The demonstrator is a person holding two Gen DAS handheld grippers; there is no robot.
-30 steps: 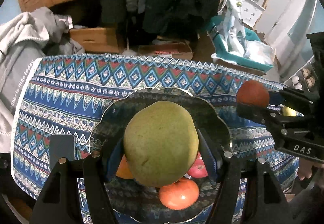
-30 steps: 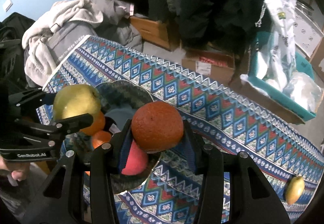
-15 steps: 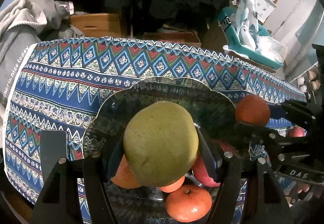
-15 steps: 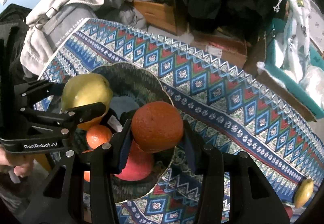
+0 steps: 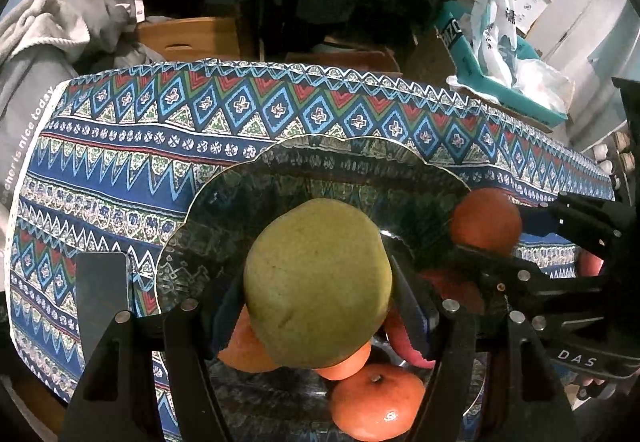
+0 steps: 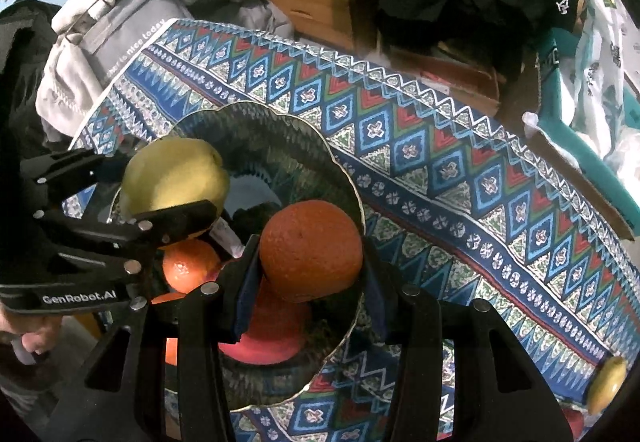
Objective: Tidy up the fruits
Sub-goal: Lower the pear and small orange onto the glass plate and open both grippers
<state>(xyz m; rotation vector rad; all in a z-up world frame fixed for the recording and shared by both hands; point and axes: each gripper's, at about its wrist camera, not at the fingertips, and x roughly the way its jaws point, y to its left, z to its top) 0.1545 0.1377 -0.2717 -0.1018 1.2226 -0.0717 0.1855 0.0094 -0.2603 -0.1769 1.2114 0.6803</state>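
A dark glass plate with a scalloped rim [image 5: 320, 140] [image 6: 280, 114] lies on the patterned tablecloth. It holds a tangerine [image 5: 376, 402] [image 6: 188, 270], other orange fruit and a red apple [image 6: 268, 330]. My left gripper [image 5: 316, 302] is shut on a large yellow-green fruit [image 5: 316, 282] [image 6: 174, 178], low over the plate's near-left part. My right gripper [image 6: 308, 274] has an orange [image 6: 312, 250] [image 5: 486, 220] between its pads, just above the plate's right side and the apple. Its jaws are opening, though the pads still touch the orange.
A small yellow fruit [image 6: 606, 384] and a red fruit [image 5: 590, 262] lie on the cloth to the right. A black flat rectangle [image 5: 102, 294] lies left of the plate. Grey clothing [image 5: 40, 42], cardboard boxes and a teal bin [image 5: 500, 82] stand beyond the table's edge.
Both grippers have sunk towards the plate with their fruits still in them. The orange now hangs over the plate's right rim instead of beside it.
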